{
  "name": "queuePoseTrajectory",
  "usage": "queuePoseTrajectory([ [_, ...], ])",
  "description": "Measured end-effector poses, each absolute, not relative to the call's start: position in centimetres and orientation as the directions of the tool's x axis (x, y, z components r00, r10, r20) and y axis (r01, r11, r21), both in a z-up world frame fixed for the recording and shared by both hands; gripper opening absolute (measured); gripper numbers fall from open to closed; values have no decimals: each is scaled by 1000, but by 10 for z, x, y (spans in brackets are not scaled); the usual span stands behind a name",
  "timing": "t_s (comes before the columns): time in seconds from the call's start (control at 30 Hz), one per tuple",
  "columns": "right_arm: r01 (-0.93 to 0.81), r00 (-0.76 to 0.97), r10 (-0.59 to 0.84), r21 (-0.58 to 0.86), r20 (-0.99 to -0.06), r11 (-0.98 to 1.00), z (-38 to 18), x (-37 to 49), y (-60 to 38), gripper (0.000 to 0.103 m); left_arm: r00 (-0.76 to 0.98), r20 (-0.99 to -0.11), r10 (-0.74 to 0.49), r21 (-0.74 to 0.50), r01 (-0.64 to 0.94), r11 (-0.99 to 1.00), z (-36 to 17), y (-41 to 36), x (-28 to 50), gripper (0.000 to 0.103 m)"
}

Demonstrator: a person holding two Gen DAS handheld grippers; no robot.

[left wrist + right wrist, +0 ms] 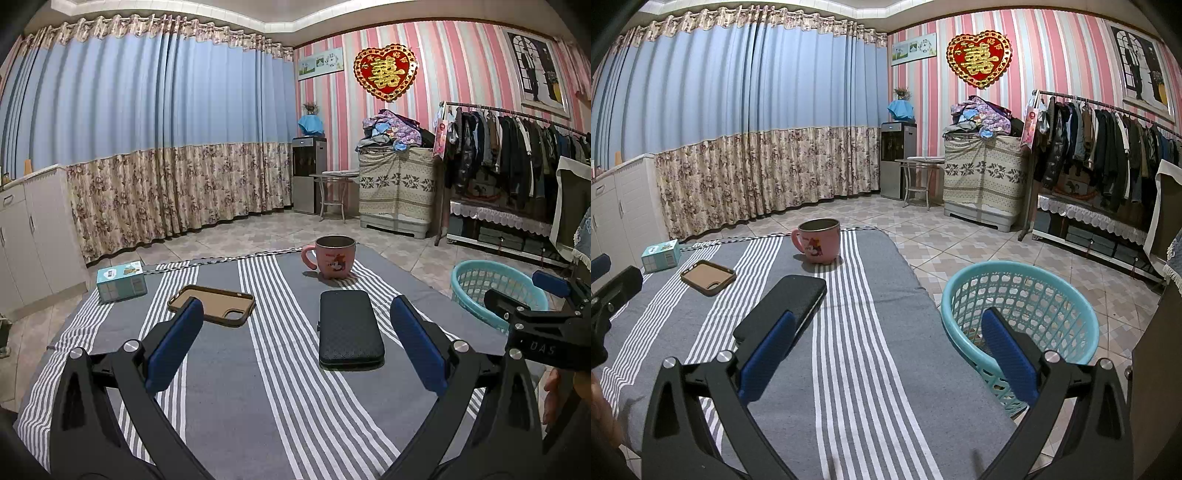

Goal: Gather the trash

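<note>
Hovering wide open above the striped counter (221, 387), both hand-held grippers, left (295, 343) and right (886, 350), hold nothing; turquoise basket (1034, 291) stands right.

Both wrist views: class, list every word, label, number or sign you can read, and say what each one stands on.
"DAS": white letters on the black body of the right gripper, seen in the left wrist view.
Gold double-happiness character: on the red heart plaque on the striped wall.
Teal box on the striped cloth: print too small to read.
Wall picture with a clock: numerals blurred.
</note>
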State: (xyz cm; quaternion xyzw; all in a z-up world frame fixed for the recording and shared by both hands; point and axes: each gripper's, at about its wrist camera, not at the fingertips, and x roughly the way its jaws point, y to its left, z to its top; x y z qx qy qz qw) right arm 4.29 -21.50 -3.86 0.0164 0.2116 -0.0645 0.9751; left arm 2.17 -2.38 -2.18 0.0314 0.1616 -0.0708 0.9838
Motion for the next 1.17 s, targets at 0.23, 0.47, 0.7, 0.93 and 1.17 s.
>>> queuePoseTrajectory([
  [0.23, 128, 902, -115, 5, -415, 992, -39, 44, -214, 98, 938, -322, -130, 37, 149, 988, -21, -25, 22, 98],
  [0.47, 130, 903, -115, 7, -414, 992, -40, 44, -213, 98, 938, -322, -129, 38, 149, 988, -22, -24, 22, 98],
  [0.7, 128, 904, -114, 8, -413, 992, -41, 43, -213, 98, 939, -320, -127, 39, 146, 988, -22, -24, 23, 98],
  [0.93, 129, 903, -115, 4, -414, 992, -42, 43, -212, 98, 939, -321, -120, 42, 141, 989, -23, -24, 25, 98],
  [1.17, 122, 903, -110, 2, -414, 993, -42, 44, -211, 98, 940, -322, -116, 42, 137, 990, -24, -21, 25, 98],
])
